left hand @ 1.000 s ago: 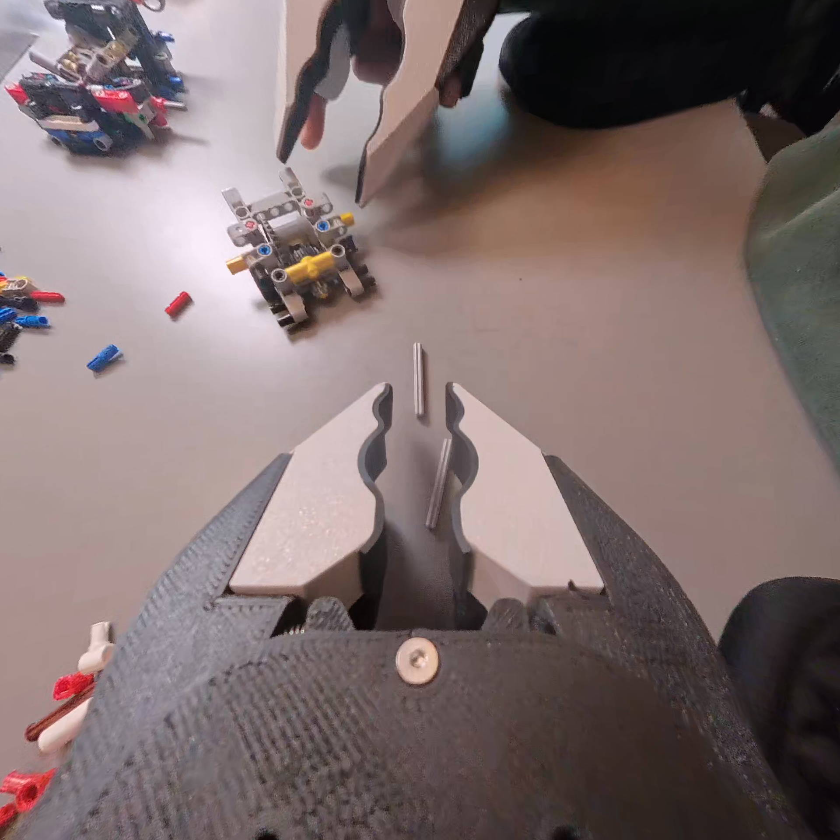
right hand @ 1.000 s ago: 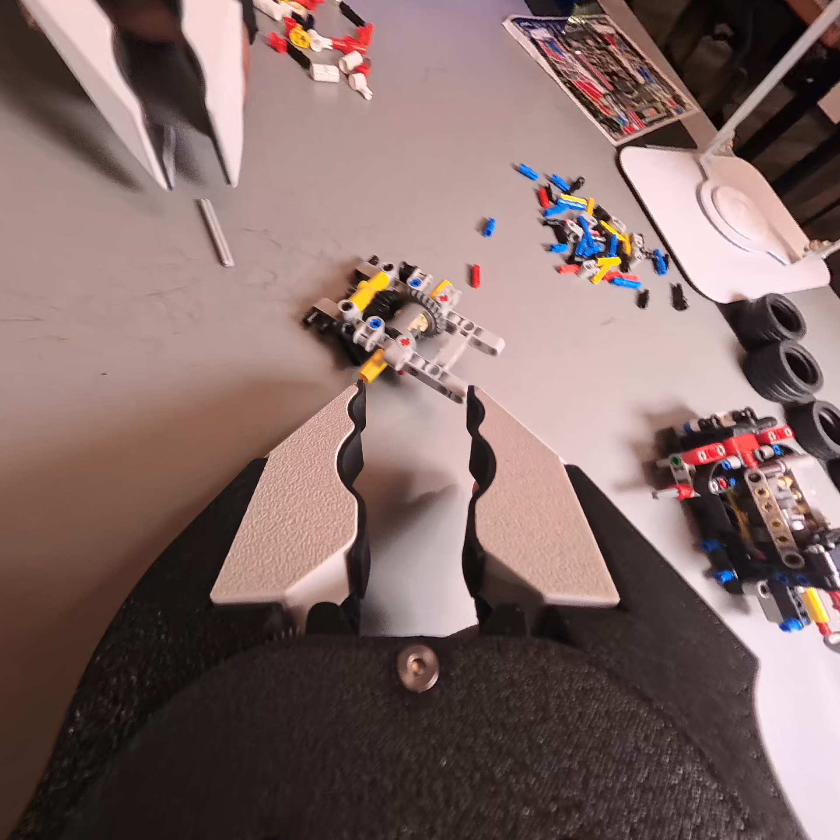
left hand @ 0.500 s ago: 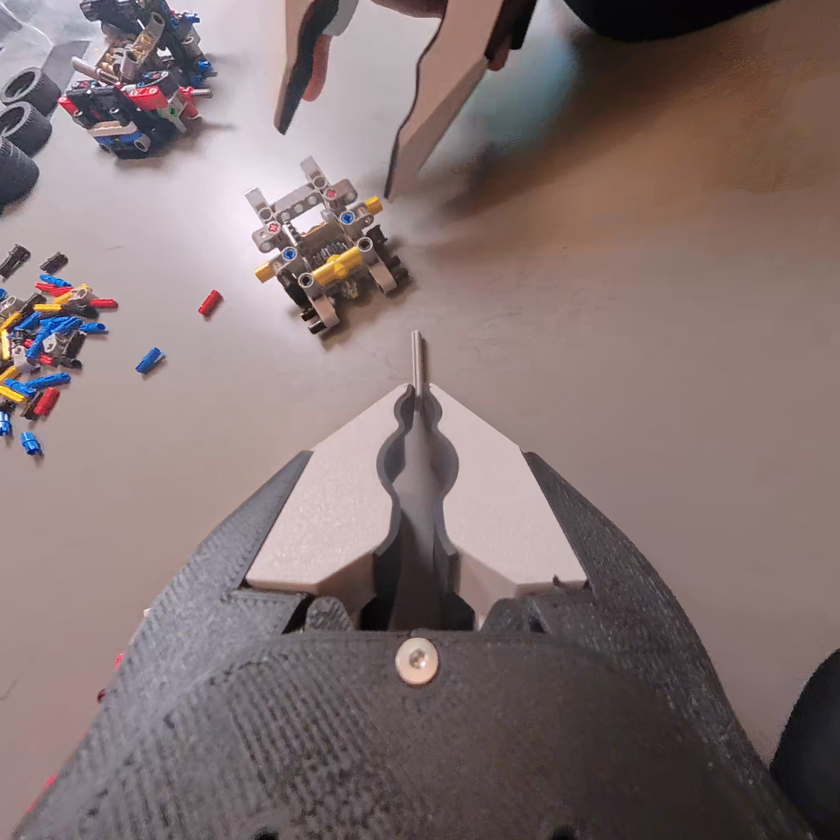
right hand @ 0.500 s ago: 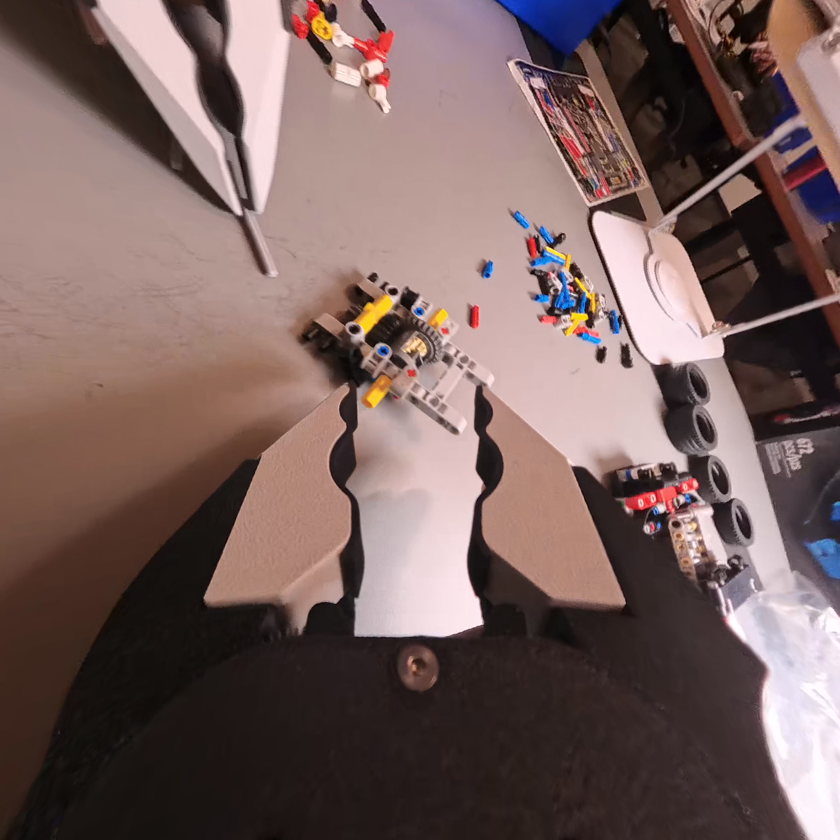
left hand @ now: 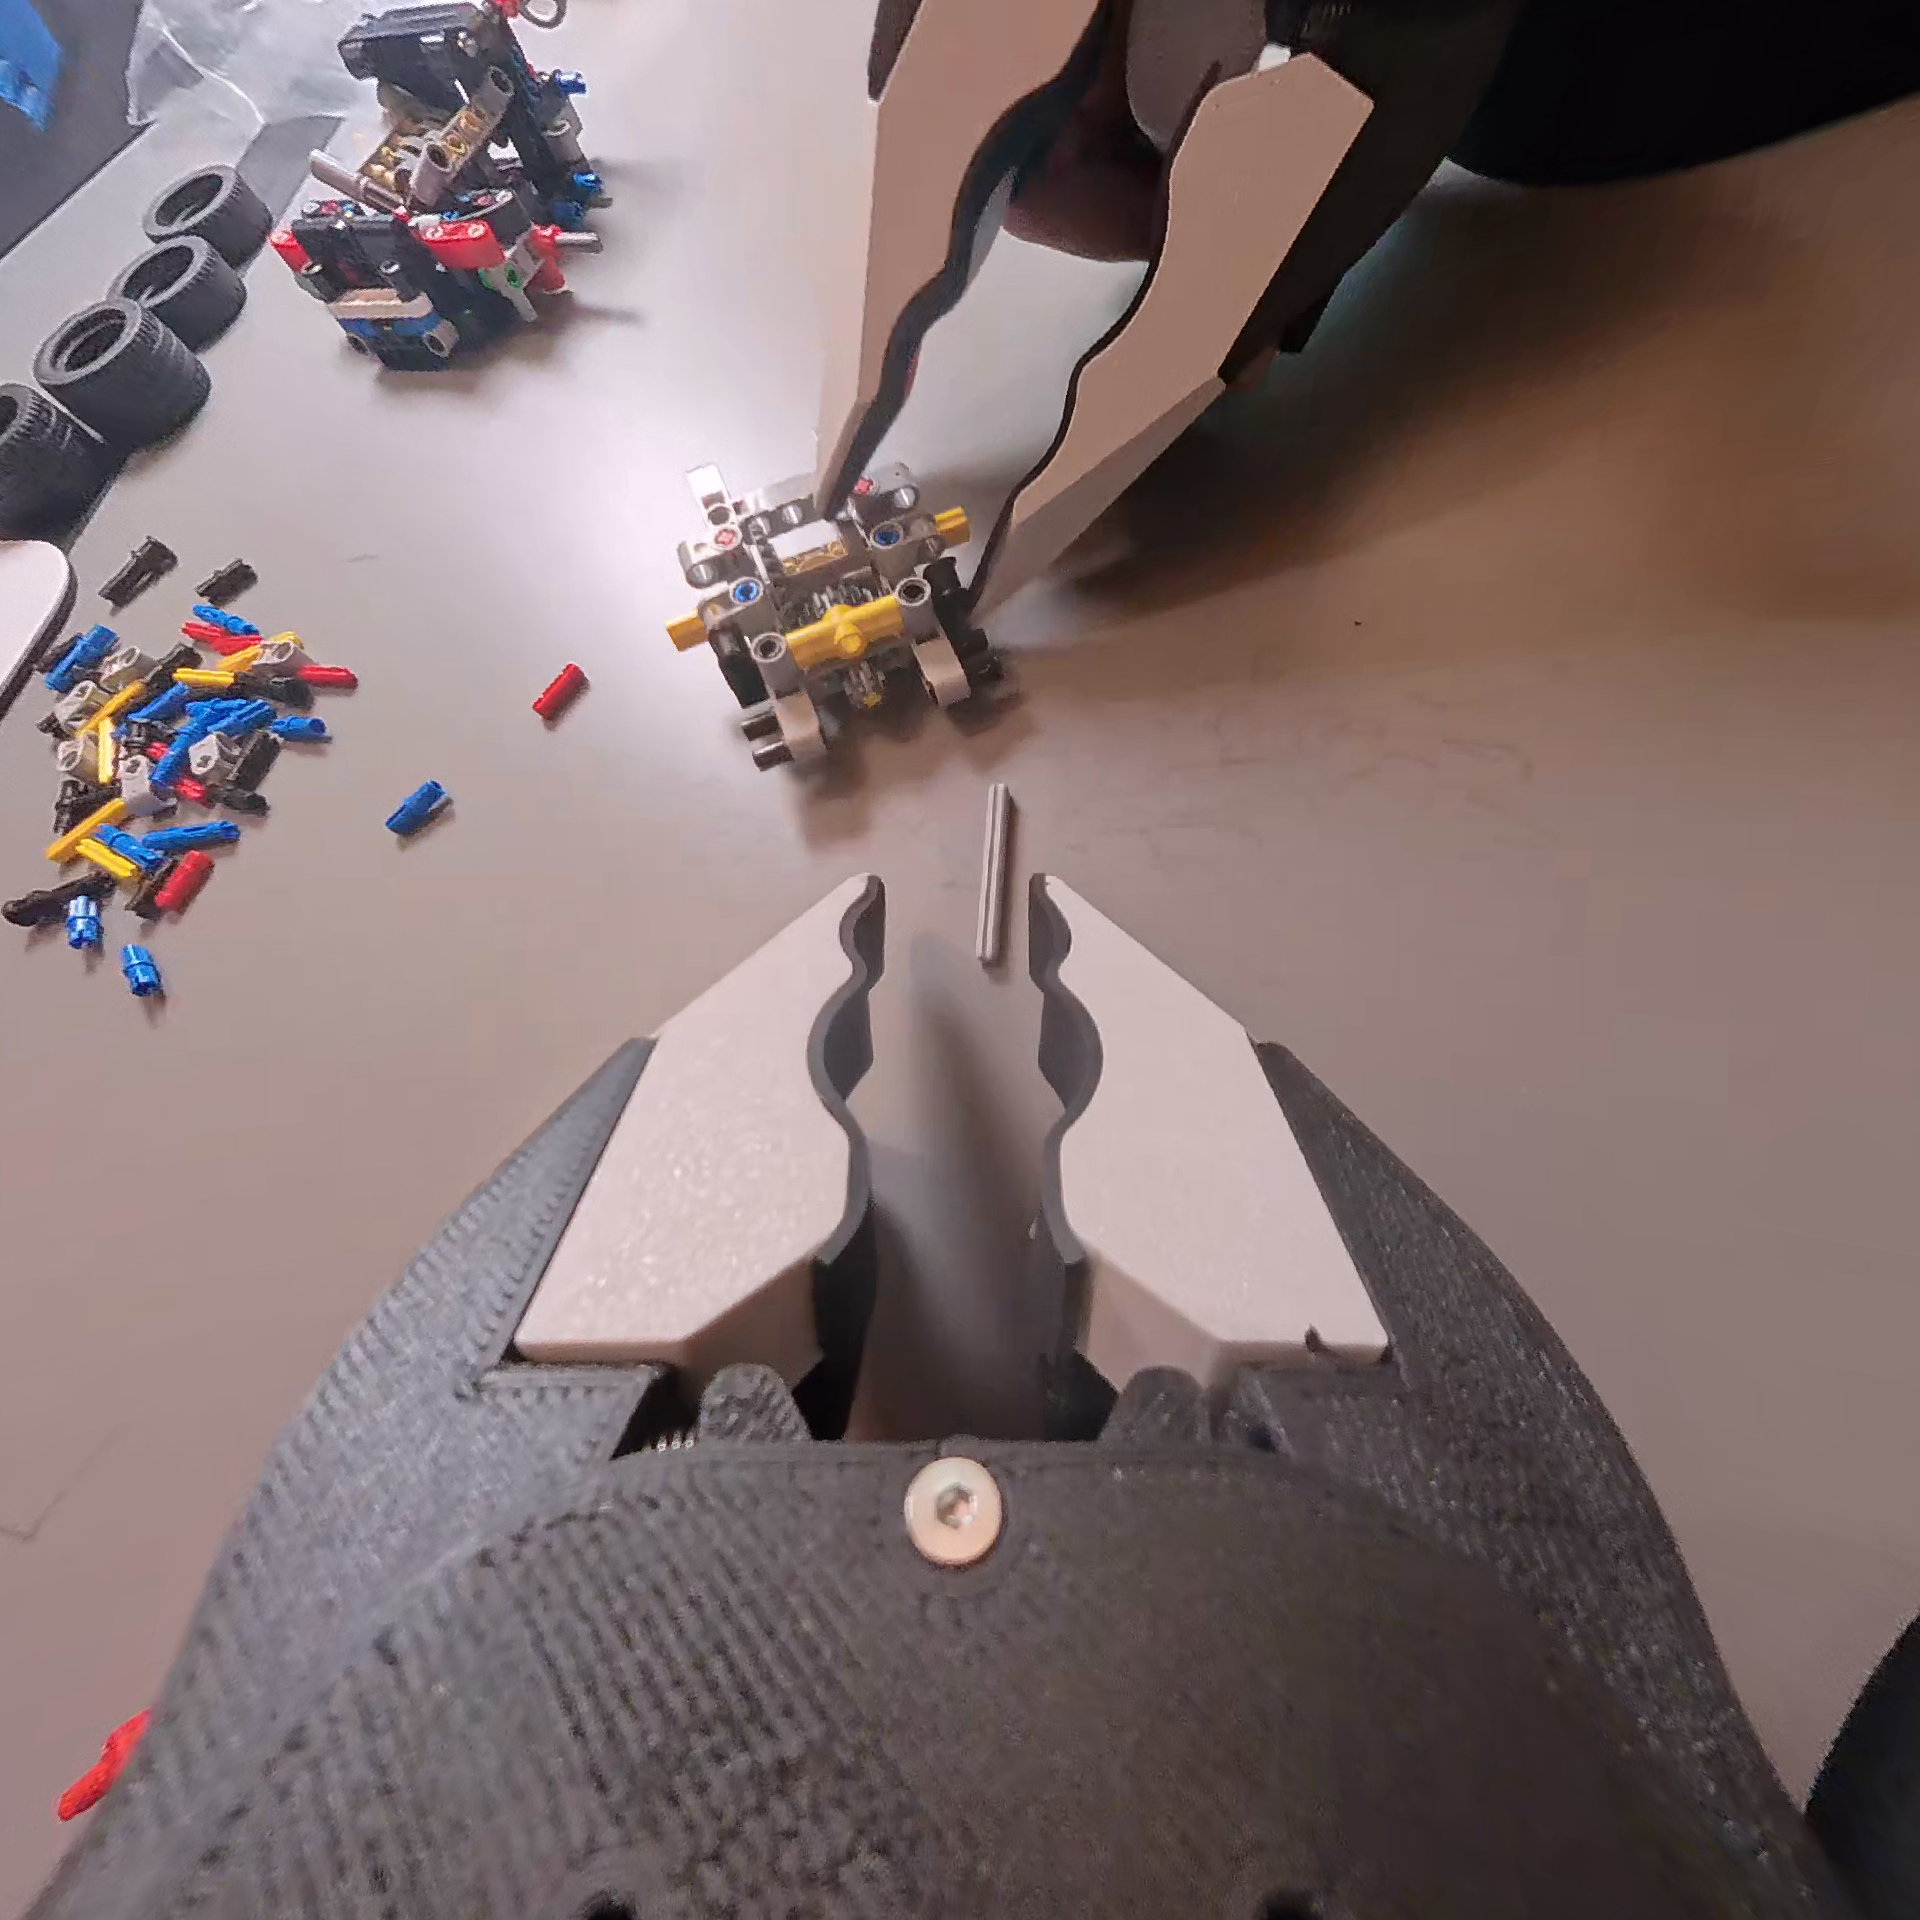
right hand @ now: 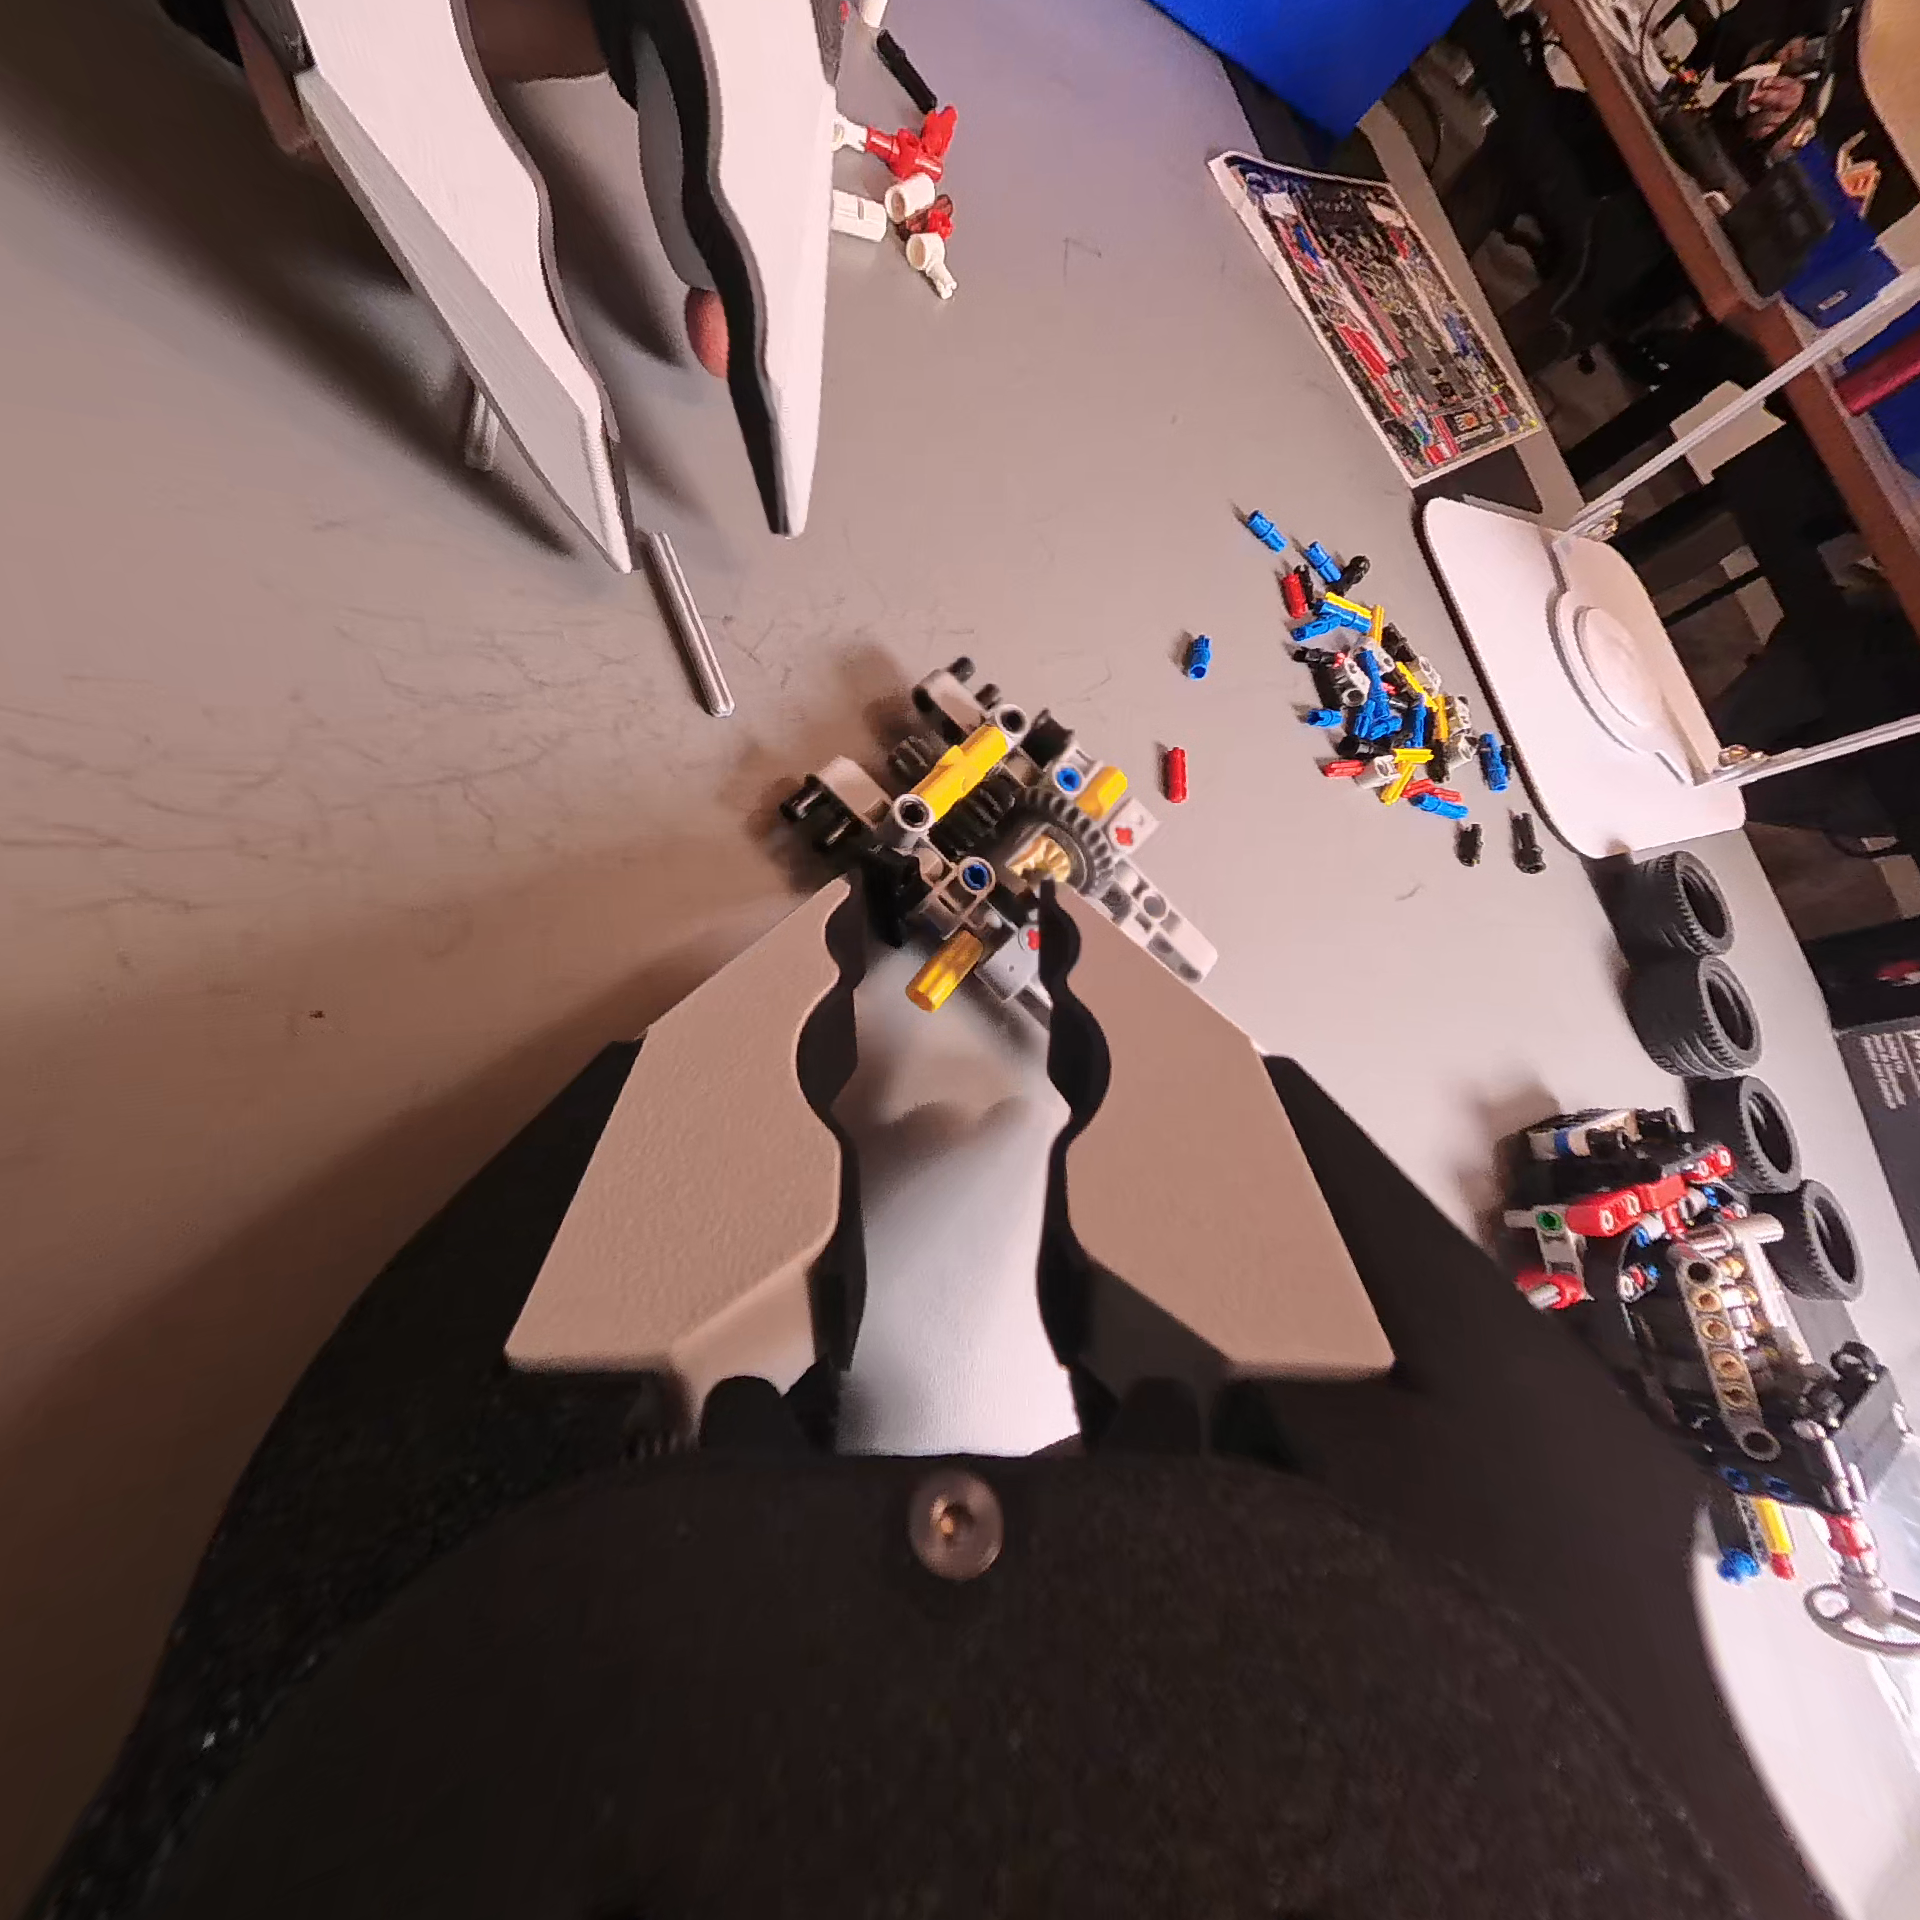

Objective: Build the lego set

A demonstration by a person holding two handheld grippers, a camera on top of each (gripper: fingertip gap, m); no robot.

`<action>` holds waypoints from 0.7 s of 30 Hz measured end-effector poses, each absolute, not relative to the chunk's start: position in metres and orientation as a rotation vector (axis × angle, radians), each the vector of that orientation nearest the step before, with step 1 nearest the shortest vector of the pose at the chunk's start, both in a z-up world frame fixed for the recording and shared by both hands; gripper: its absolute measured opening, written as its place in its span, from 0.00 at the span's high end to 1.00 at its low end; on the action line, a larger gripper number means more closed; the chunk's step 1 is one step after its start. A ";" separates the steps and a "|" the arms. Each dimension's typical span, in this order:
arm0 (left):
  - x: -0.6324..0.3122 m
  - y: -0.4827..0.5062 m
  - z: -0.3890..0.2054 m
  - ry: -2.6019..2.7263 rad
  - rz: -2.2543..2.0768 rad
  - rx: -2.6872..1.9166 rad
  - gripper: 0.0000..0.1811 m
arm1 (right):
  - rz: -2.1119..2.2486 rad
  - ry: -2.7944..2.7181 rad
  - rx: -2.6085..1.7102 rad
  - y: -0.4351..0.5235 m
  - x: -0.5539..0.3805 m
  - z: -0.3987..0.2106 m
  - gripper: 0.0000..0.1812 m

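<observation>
A small grey, black and yellow lego assembly (left hand: 831, 613) sits on the grey table (left hand: 1455, 831). It also shows in the right wrist view (right hand: 977, 831). A thin grey axle (left hand: 994, 873) lies flat on the table between the tips of my left gripper (left hand: 956, 904), which is open and empty. The axle also shows in the right wrist view (right hand: 688, 634), just ahead of the left gripper (right hand: 701, 545). My right gripper (right hand: 945, 914) is open, its tips straddling the near corner of the assembly around a yellow axle end. In the left wrist view the right gripper (left hand: 920, 530) points down onto the assembly.
A larger black, red and blue chassis build (left hand: 436, 239) stands beside several black tyres (left hand: 114, 364). A pile of small coloured pins (left hand: 156, 748) lies left, with a loose red pin (left hand: 561, 691) and blue pin (left hand: 419, 808). A booklet (right hand: 1371, 312) and white lamp base (right hand: 1558, 675) lie beyond. My hands' fingertips stand some 8 cm from each other.
My left gripper closed on the grey axle half a second ago and has opened again; the axle lies on the table. My right gripper has come down onto the small assembly.
</observation>
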State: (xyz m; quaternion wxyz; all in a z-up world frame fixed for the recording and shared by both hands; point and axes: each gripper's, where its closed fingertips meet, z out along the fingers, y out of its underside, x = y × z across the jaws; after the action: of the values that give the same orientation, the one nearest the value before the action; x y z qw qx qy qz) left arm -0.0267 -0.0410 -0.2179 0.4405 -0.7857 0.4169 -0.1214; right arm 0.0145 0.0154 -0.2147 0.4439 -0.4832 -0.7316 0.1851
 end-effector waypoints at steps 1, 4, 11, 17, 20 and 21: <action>-0.026 -0.040 -0.216 1.019 -0.313 -1.950 0.85 | 0.462 -1.810 -1.194 0.016 0.014 -0.214 0.83; -0.025 -0.031 -0.209 0.941 -0.387 -1.953 0.80 | 0.512 -1.809 -1.175 0.014 0.015 -0.212 0.85; -0.011 -0.004 -0.215 0.881 -0.654 -2.076 0.71 | 0.610 -1.852 -1.110 0.007 0.021 -0.210 0.87; 0.004 0.001 -0.212 0.883 -0.725 -2.060 0.84 | 0.667 -1.886 -1.070 0.002 0.028 -0.209 0.87; 0.003 0.000 -0.214 0.892 -0.630 -2.058 0.89 | 0.688 -1.897 -1.068 0.000 0.029 -0.209 0.87; 0.003 -0.001 -0.215 0.894 -0.601 -2.059 0.90 | 0.693 -1.899 -1.070 0.000 0.030 -0.209 0.87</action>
State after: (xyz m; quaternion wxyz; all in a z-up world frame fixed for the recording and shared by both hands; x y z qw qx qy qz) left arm 0.0035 -0.0005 -0.2150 0.3976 -0.8130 0.3531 -0.2373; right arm 0.0295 -0.0003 -0.2093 0.4144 -0.4257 -0.7557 0.2756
